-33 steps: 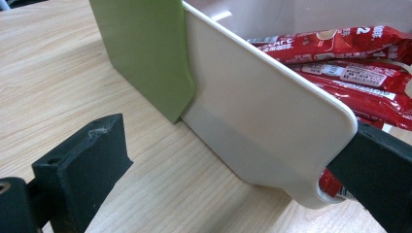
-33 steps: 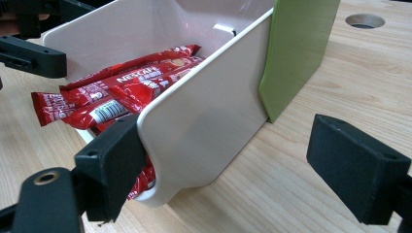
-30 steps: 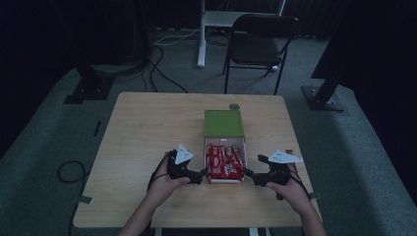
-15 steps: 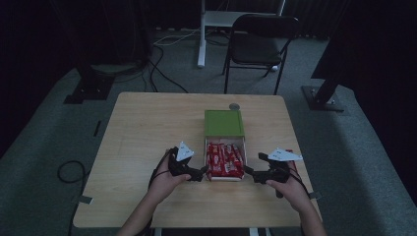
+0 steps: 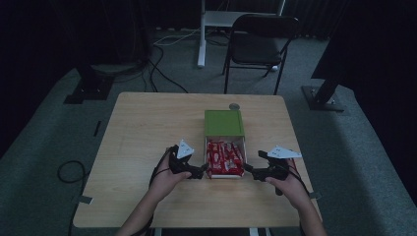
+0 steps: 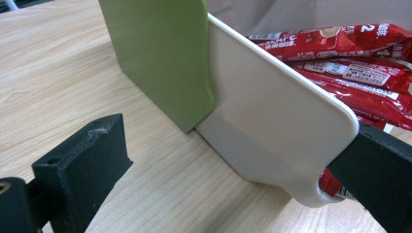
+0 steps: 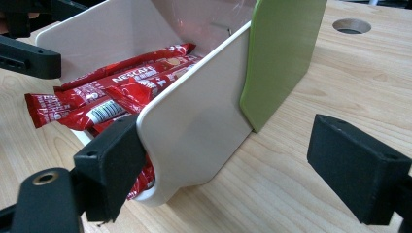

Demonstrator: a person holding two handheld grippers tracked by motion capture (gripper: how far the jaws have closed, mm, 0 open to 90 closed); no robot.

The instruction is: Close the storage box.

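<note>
Sachets (image 5: 225, 158) in red wrappers fill the open part of a white tray (image 5: 224, 175) that sits near the front edge of the wooden table (image 5: 142, 128), right between your two hands. A green sleeve (image 5: 223, 122) covers the far part of the tray, and the near part stands out of it toward you. Beyond the sleeve, a round hole (image 5: 234, 106) is cut in the tabletop.

Your left gripper (image 5: 199, 172) is at the tray's near left corner. In the left gripper view its jaws stand wide apart and straddle the white side wall (image 6: 272, 126): one jaw is outside, over bare wood and clear of the wall, and the other is on the inner side, against the wall's near rounded corner, with the sachets (image 6: 350, 63) just behind it. Nothing is clamped.

Your right gripper (image 5: 249, 170) mirrors it at the near right corner. In the right gripper view the jaws are also spread wide across the right side wall (image 7: 194, 126); the inner jaw touches the wall's near corner beside the sachets (image 7: 121, 87), and the outer jaw hangs well clear over the table. The green sleeve (image 7: 282, 53) begins just past the jaws, and the hole (image 7: 351, 25) shows beyond it.

A dark folding chair (image 5: 259, 42) stands on the grey floor past the far edge of the table.
</note>
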